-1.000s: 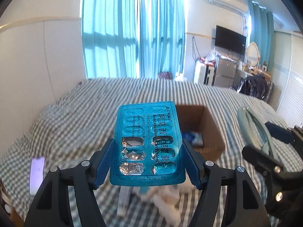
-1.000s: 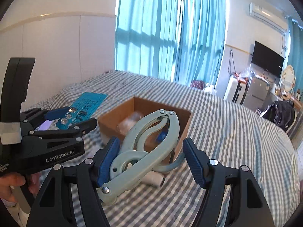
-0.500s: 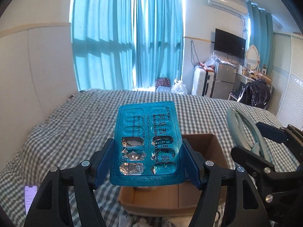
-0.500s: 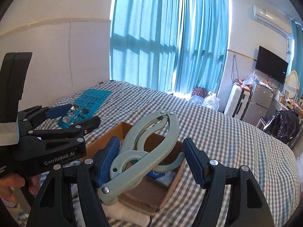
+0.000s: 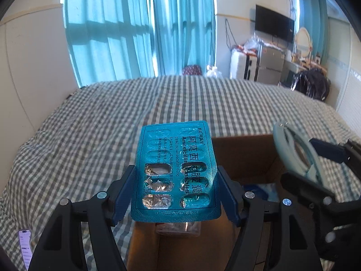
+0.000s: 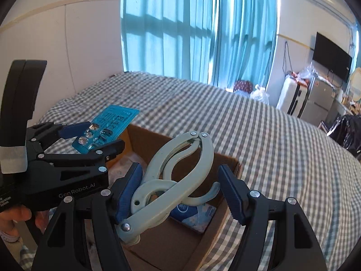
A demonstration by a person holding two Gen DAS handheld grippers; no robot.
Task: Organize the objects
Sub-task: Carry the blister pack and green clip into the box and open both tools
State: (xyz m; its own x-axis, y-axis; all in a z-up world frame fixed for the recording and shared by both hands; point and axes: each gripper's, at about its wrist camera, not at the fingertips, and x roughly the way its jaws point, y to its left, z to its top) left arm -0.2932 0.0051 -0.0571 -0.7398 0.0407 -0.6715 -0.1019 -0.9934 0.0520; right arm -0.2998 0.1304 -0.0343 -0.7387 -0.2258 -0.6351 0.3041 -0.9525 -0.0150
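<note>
1. Between the blue pads of the left gripper (image 5: 174, 194) sits a teal blister pack (image 5: 174, 169), clamped at its two long edges – its near pockets are burst open to foil, and the far end juts forward past the fingertips.
2. Just below and ahead of that gripper lies an open cardboard box (image 5: 248, 149) on the checked bedspread (image 5: 90, 135), with a clear plastic item (image 5: 178, 227) visible under the pack's near edge.
3. To its right, the right gripper (image 6: 179, 192) carries a pale green clip hanger (image 6: 178, 176); the left pad presses against it, but the right pad stands apart from it, so I cannot tell how firmly it is gripped.
4. Beneath the hanger, inside the box, lies a blue-and-white packet (image 6: 194, 214).
5. Far to the left gripper's lower left, a phone (image 5: 24, 246) rests on the bedspread – screen lit.
</note>
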